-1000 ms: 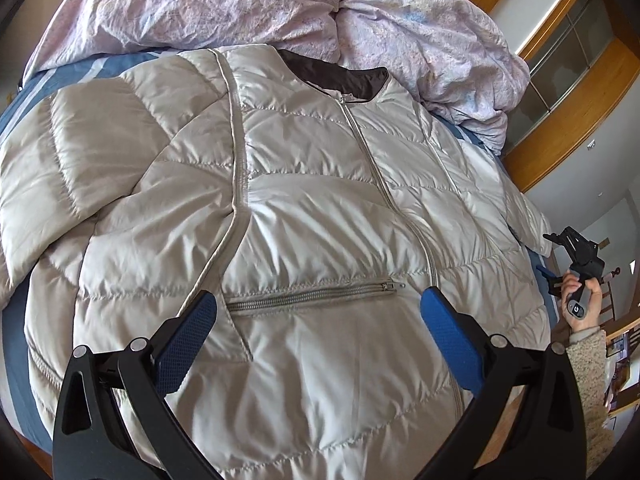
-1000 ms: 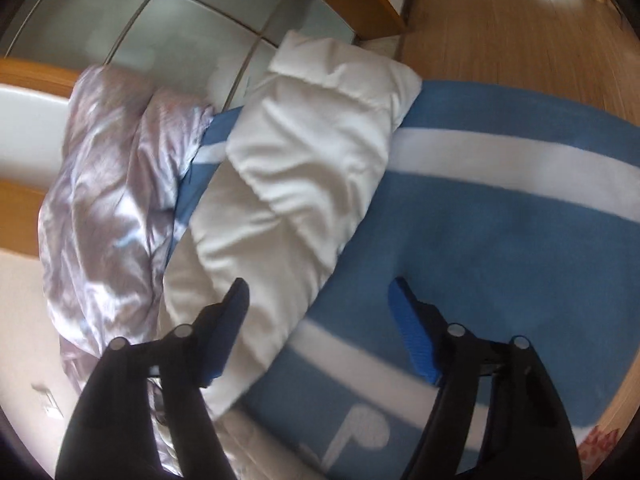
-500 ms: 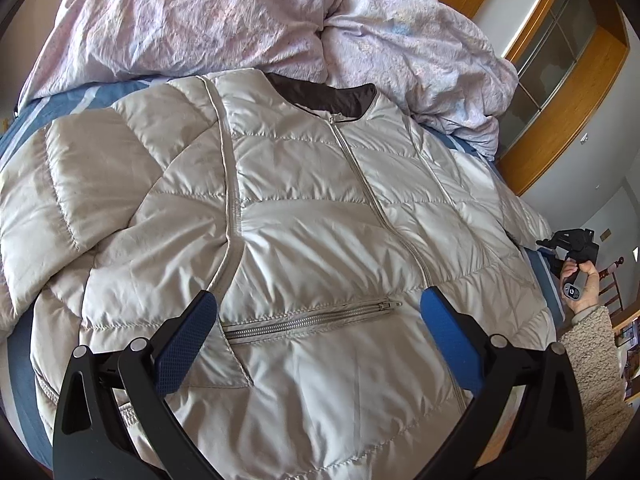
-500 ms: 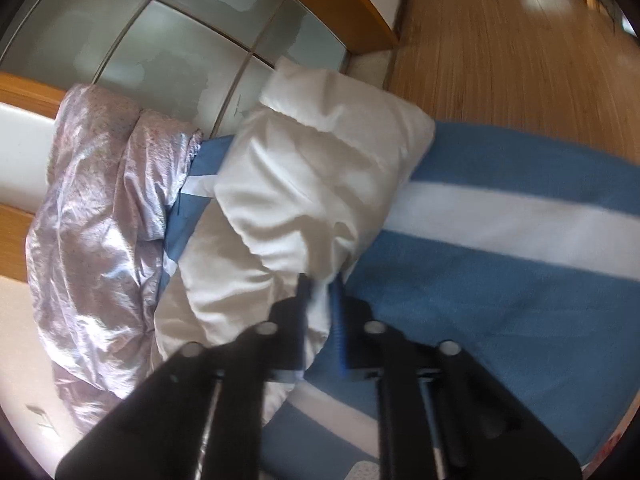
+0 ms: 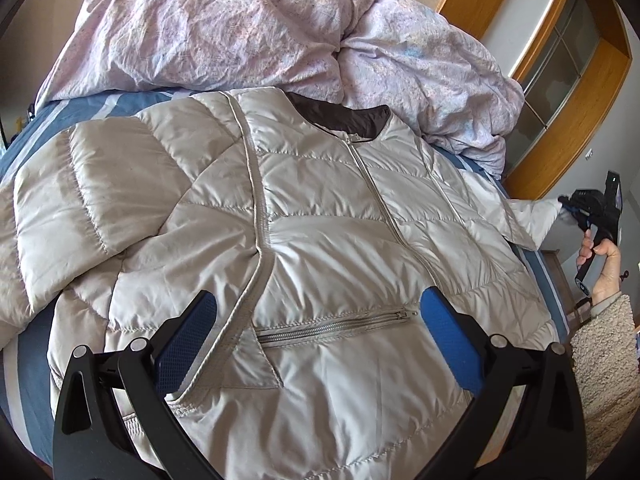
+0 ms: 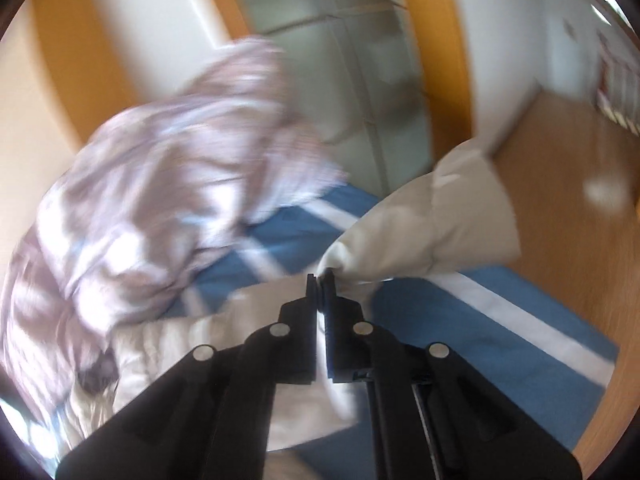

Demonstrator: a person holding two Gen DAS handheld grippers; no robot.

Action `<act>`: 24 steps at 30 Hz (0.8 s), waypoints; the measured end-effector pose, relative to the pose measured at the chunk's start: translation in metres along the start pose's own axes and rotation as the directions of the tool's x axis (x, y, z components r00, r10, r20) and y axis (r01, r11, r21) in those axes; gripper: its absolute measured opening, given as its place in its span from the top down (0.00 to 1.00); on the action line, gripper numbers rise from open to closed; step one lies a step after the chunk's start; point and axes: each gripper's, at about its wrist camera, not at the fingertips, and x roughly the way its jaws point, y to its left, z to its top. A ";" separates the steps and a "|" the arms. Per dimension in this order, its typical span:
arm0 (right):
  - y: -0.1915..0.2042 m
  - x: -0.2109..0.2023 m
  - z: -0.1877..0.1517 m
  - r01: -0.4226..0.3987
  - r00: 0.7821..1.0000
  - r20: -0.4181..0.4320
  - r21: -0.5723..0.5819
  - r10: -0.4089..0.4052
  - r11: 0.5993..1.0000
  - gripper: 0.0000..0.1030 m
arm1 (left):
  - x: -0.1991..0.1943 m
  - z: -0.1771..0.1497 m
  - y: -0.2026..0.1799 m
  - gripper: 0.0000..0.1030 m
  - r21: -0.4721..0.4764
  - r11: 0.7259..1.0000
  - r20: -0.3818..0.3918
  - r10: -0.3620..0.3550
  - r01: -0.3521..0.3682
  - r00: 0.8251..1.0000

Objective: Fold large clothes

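From the left wrist camera, a pale beige quilted jacket (image 5: 320, 248) lies front-up across a bed covered by a blue blanket with white stripes (image 5: 92, 106). Its centre zip is done up and the dark brown collar lining (image 5: 340, 118) points toward a crumpled lilac duvet (image 5: 280, 28) heaped at the far end of the bed. One sleeve (image 5: 80, 200) lies folded in over the chest on the left side of the view. The left gripper (image 5: 316, 332) hangs above the lower front of the jacket with its blue-padded fingers (image 5: 186, 340) spread wide apart, gripping nothing; a pocket zip (image 5: 336, 326) runs between them (whether the pads touch the fabric cannot be told). At the right edge of this view a hand (image 5: 604, 264) in a fuzzy cream cuff holds the right gripper (image 5: 570, 204) off the side of the bed, with the end of the other sleeve (image 5: 536, 220) drawn out to it.

The right wrist camera is heavily blurred. The right gripper (image 6: 319, 280) has its fingers (image 6: 330, 280) pressed together on a pinch of that pale sleeve (image 6: 440, 224), whose cuff end is lifted clear above the blanket (image 6: 500, 340). The duvet (image 6: 160, 208) fills the left of the view, and wooden flooring (image 6: 580, 200) and a glazed wooden cabinet (image 6: 360, 60) show beyond the bed.
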 end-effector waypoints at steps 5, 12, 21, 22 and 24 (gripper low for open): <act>0.097 -0.026 -0.029 -0.178 0.983 -0.009 -0.241 0.181 0.954 0.96 | -0.007 0.000 0.007 0.01 -0.035 0.999 0.055 0.021 -0.019 0.998; 0.194 -0.040 -0.112 -0.406 0.913 -0.214 -0.422 0.346 0.811 0.96 | -0.014 0.002 0.020 0.01 -0.073 0.994 0.102 0.084 -0.077 0.991; 0.248 -0.014 -0.204 -0.489 0.846 -0.457 -0.463 0.274 0.740 0.96 | -0.015 -0.001 0.025 0.01 -0.074 0.994 0.094 0.085 -0.078 0.992; 0.251 -0.013 -0.209 -0.489 0.843 -0.469 -0.465 0.263 0.738 0.99 | -0.015 -0.001 0.026 0.01 -0.074 0.994 0.094 0.086 -0.079 0.992; 0.259 -0.011 -0.216 -0.500 0.835 -0.485 -0.468 0.262 0.729 0.99 | -0.015 -0.002 0.026 0.01 -0.073 0.994 0.094 0.084 -0.078 0.992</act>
